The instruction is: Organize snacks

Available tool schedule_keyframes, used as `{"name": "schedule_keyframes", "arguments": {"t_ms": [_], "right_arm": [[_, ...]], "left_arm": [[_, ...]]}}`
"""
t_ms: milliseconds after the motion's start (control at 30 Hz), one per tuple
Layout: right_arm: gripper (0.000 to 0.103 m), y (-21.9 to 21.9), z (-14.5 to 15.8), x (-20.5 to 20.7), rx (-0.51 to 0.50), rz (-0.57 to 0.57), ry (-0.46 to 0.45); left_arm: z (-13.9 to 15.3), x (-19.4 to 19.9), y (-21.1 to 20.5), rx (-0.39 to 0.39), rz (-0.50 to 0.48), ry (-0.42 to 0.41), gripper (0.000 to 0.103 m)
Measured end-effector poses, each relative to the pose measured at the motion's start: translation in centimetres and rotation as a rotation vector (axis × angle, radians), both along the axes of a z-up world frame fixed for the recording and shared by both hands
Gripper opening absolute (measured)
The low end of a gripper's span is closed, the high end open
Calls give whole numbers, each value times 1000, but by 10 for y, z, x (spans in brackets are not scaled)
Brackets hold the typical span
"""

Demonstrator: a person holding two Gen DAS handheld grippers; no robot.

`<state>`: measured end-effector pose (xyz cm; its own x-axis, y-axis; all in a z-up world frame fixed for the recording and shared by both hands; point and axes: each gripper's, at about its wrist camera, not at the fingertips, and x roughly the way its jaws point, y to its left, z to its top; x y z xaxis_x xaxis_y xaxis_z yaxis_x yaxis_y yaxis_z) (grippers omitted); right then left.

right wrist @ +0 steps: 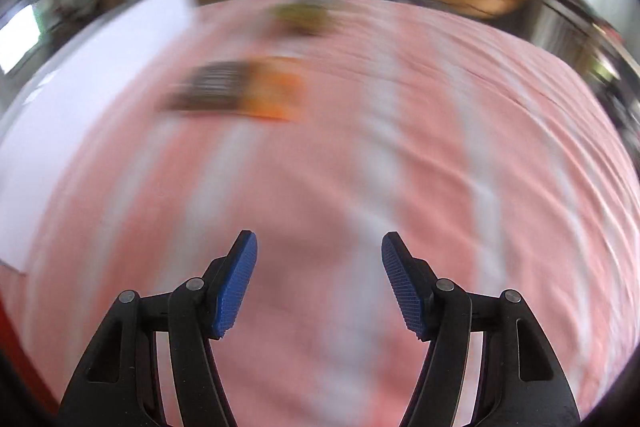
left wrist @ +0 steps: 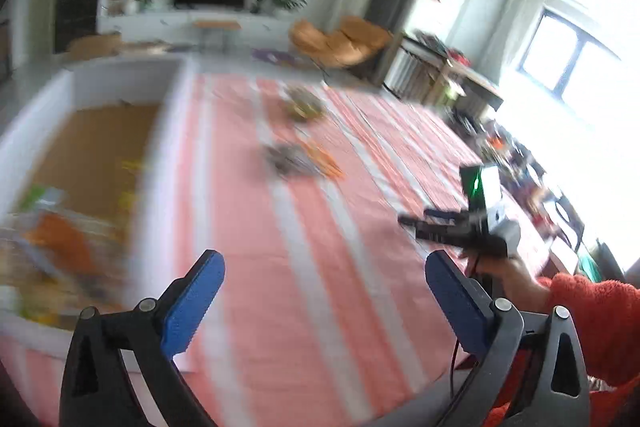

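Snacks (left wrist: 60, 247) piled in a white box (left wrist: 168, 131) at the left of the striped desk (left wrist: 320, 267), two more packets (right wrist: 240, 91) lying loose just beside it, left hand-held gripper (left wrist: 324, 291) wide apart and empty, right hand-held gripper (right wrist: 319, 279) apart, empty too.

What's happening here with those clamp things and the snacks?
A person is tidying snacks on a pink striped tablecloth using a handheld tool in each hand. Right now both the left tool and the right tool are open and empty. A white box on the left already holds several packets. Two snacks lie out on the cloth: a dark-and-orange packet and a greenish one farther away.
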<state>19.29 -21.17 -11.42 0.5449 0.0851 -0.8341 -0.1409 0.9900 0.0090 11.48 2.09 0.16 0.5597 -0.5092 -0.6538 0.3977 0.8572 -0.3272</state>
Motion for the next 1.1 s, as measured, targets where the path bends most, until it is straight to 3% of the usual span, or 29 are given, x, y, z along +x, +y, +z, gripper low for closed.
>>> {"name": "schedule_keyframes", "arguments": {"t_ms": [100,200,300,400,600,833,1100], "right_arm": [[68,-44,-3,-6,8,-120,-21],[68,-57,-1,-18,5,-148,-69],[72,-55,-5,-12,-1,-141,-66],[78,-60,-10,-13,-30,-121,-57],[81,-72,-15,-29,-23,-125,-55],[81,-72,-15,-29,-24,-125,-55],[81,-71,-15,-27,-23,-125,-55]], "left_arm": [[-39,21,-51,12,-38,87,100],[-71,37,-78,123,-7,82,100],[-94,48,-88,226,21,71,100],[-108,59,-79,240,41,71,100],[-123,61,-64,301,83,47,100],[-123,64,-52,238,96,62,100],[-127,62,-68,343,70,54,102]]}}
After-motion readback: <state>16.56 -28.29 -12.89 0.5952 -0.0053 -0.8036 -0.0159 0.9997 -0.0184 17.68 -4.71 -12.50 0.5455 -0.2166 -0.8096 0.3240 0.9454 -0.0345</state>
